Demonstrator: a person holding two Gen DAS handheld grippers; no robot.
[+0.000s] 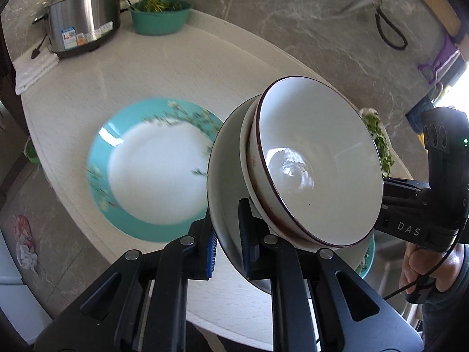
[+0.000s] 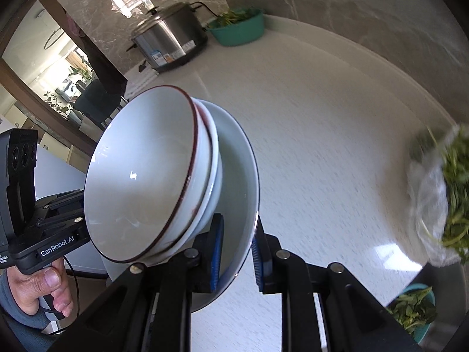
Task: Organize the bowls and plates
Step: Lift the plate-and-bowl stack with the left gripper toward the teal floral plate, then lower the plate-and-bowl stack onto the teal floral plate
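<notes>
A stack of white bowls is held in the air between both grippers: a large outer bowl with smaller red-rimmed bowls nested in it. My left gripper is shut on the big bowl's rim. My right gripper is shut on the opposite rim of the same big bowl, with the red-rimmed bowls inside. A teal-rimmed plate with a flower pattern lies on the white counter below and to the left of the stack.
A steel rice cooker and a green basin of greens stand at the counter's far end, also in the right wrist view. A bag of greens and a teal bowl of greens sit at the right.
</notes>
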